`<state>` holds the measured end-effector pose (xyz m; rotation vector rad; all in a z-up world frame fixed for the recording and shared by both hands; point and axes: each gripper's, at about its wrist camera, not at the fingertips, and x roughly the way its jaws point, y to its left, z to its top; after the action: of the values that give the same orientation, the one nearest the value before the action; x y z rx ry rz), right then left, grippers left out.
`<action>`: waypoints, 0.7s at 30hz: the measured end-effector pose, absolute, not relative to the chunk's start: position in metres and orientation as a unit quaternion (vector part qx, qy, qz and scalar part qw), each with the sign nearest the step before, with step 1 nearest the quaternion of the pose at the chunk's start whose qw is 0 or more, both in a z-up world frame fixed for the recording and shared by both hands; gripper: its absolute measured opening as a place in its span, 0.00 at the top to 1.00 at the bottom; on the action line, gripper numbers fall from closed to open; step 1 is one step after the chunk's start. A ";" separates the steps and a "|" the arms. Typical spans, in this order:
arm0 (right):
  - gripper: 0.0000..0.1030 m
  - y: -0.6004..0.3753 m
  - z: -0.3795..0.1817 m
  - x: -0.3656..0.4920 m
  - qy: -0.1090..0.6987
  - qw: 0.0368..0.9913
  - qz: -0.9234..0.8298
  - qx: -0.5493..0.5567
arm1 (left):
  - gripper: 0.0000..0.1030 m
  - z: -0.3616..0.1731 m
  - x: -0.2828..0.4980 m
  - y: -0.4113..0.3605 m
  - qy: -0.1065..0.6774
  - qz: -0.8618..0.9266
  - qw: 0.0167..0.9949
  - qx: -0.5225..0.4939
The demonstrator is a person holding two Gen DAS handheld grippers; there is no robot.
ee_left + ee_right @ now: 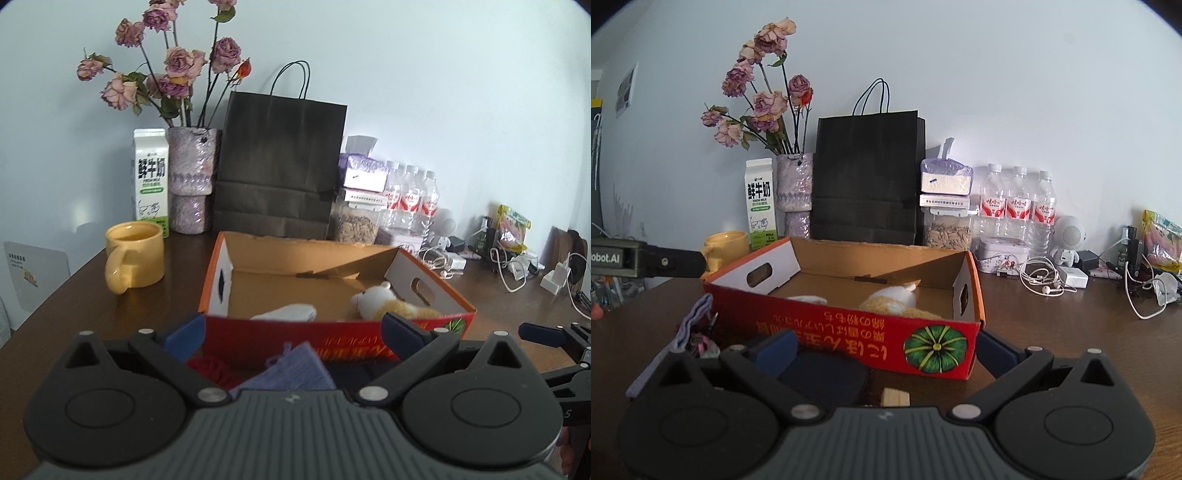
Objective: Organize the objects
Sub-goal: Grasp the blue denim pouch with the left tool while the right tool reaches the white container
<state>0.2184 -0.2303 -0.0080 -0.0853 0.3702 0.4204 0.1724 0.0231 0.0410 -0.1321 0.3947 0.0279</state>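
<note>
An open red cardboard box (pixel 454 295) (pixel 849 325) stands mid-table. Inside it lie a white and tan plush toy (pixel 376 299) (pixel 894 295) and a white folded cloth (pixel 288 312) (pixel 809 299). My left gripper (pixel 293 338) is open just before the box's front wall, above a lavender cloth (pixel 295 371) (pixel 694 321) and a red knitted piece (pixel 210 369). My right gripper (pixel 886 352) is open near the box's front right corner, over a dark blue pad (pixel 827 376) and a small wooden block (pixel 895 397). Nothing is held by either.
At the back stand a yellow mug (pixel 135 258), milk carton (pixel 149 181), vase of dried roses (pixel 192 181), black paper bag (pixel 280 162), seed jar (pixel 947 229), water bottles (pixel 1017 206), a tin (pixel 1001 253), cables and chargers (pixel 1045 280).
</note>
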 end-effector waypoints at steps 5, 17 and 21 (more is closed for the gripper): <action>0.00 -0.238 -0.020 0.197 0.201 0.956 0.208 -0.040 | 0.00 0.032 0.150 0.035 0.211 0.028 0.975 -0.063; 0.00 -0.239 -0.036 0.159 0.233 0.948 0.216 -0.031 | 0.00 0.004 0.108 0.060 0.254 0.060 0.962 -0.075; 0.00 -0.221 -0.036 0.152 0.238 0.943 0.231 -0.025 | 0.00 0.003 0.100 0.069 0.253 0.069 0.961 -0.082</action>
<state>0.1516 -0.2209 -0.0364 -0.0518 0.4853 0.4711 0.1000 0.0689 0.0033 -0.1662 0.5130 0.1402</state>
